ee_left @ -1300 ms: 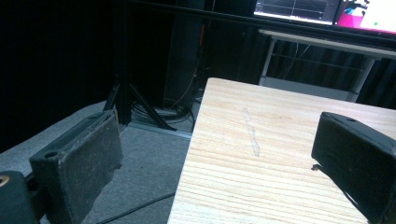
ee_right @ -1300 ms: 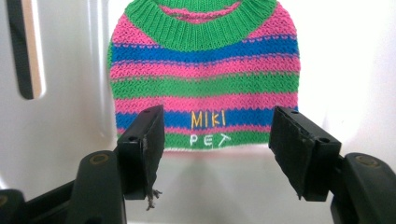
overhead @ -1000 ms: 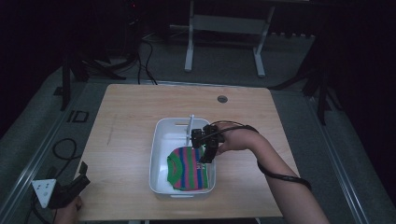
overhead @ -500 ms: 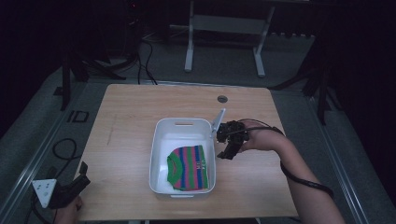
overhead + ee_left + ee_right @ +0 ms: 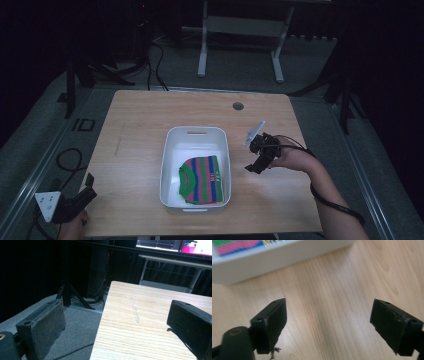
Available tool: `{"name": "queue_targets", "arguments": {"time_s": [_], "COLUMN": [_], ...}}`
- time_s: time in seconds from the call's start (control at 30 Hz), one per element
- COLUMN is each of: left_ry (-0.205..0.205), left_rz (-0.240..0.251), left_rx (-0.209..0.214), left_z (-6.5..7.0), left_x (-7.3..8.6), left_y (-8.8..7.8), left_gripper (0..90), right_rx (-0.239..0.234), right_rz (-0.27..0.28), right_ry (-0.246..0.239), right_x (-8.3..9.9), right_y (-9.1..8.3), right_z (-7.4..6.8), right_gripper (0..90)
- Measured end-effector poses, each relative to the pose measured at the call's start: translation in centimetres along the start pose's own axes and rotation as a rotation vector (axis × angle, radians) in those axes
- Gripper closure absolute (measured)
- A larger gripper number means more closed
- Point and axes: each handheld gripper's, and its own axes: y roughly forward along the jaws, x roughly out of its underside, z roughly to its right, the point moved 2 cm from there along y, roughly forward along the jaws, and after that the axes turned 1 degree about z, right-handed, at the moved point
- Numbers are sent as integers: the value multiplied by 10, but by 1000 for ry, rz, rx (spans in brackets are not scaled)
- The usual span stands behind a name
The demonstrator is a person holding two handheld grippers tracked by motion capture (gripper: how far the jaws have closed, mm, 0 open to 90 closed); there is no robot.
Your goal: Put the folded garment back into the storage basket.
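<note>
surroundings: wooden table (image 5: 150, 125) had a white bin (image 5: 196, 137) sitting about mid-table, and a small dark round hole (image 5: 238, 106) near the far edge. Dark floor with cables and stand legs around it, plus a pale mark along the grain on the left part of the tabletop.
in the way: honestly not much. The bin's right wall sat between the sweater and the right gripper, bare wood on either side of it.
sweater: striped sweater (image 5: 201, 179) (green, pink, blue bands) lay flat in the near half of the bin, the far half showing bare white bottom.
sweater axis: its stripes ran near-to-far, and the collar pointed left; a small yellowish patch sat on its right part.
right gripper: right gripper (image 5: 256, 165) hung over bare wood just right of the bin, apart from it. Jaws had just been opening and stood wide, nothing between them, only table grain, with the bin's wall at the top of its own view.
left gripper: left gripper (image 5: 86, 186) was parked at the near-left corner of the table, jaws spread wide and empty, one over the floor, one over the wood.
</note>
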Motion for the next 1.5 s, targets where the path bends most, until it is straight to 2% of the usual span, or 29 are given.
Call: {"name": "queue_targets", "arguments": {"time_s": [0.07,0.17,0.27,0.4,0.43,0.47,0.5,0.53,0.57,0.63,0.77,0.83,0.97,1.13,1.17,1.33,1.47,1.5], "left_ry": [-2,-3,-2,-2,-2,-2,-3,-3,-3,-3,-4,-5,-5,-4,-4,-3,-3,-4], "left_rz": [0,0,0,3,1,0,0,0,1,-1,2,3,3,4,4,4,-1,-3], "left_rx": [1,2,3,2,2,2,2,3,2,2,3,4,5,3,3,2,5,5], "left_z": [0,0,0,0,0,0,0,0,0,0,-1,-1,-1,-1,-1,-1,0,0], "left_x": [0,0,0,0,0,0,0,0,0,0,0,0,0,0,0,0,0,0], "left_y": [0,0,0,0,0,0,0,0,0,0,0,0,0,0,0,0,0,0], "left_gripper": [23,23,23,23,23,23,23,23,23,23,23,23,23,23,23,23,23,23], "right_rx": [-6,-28,-17,54,93,93,127,127,139,153,224,226,237,330,369,385,383,397], "right_rz": [7,47,84,166,222,222,277,277,328,342,372,409,435,485,521,546,533,526], "right_ry": [16,73,125,176,220,220,265,265,314,330,366,403,441,482,506,538,542,543], "right_x": [9,21,33,47,54,54,60,60,67,70,83,92,100,114,121,134,144,147], "right_y": [8,18,28,38,41,41,42,42,43,44,47,48,47,43,39,37,37,37], "right_z": [1,4,7,10,13,13,16,16,17,18,17,16,16,13,11,8,1,0], "right_gripper": [102,102,102,102,102,102,104,104,105,105,105,105,105,105,105,105,127,127]}}
